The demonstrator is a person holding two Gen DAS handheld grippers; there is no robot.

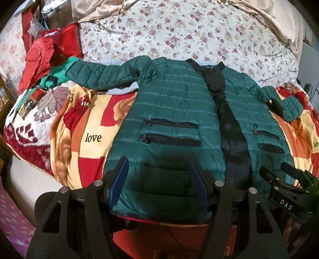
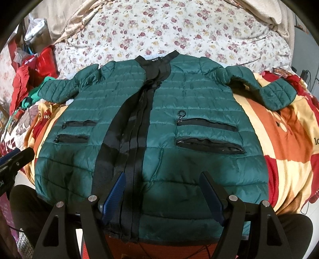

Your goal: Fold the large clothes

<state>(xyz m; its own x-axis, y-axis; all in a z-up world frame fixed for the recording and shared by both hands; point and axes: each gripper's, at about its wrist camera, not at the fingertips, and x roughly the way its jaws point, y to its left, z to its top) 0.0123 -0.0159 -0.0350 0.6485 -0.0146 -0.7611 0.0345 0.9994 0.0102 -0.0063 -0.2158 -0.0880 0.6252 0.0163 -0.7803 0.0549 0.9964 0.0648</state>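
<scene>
A dark green quilted jacket (image 1: 171,107) lies front up and spread flat on the bed, with a black zip band down the middle, zipped pockets and both sleeves stretched out sideways. It also shows in the right wrist view (image 2: 199,103). My left gripper (image 1: 157,169) is open and empty, just above the jacket's hem on its left half. My right gripper (image 2: 161,185) is open and empty over the hem, right of the zip band. The right gripper also shows at the left wrist view's right edge (image 1: 283,177).
The jacket rests on a yellow, orange and red blanket (image 1: 91,127) printed "love". A floral sheet (image 1: 179,35) covers the bed beyond. Red and green clothes (image 1: 45,57) are piled at the far left. A beige blanket (image 2: 265,12) lies at the far right.
</scene>
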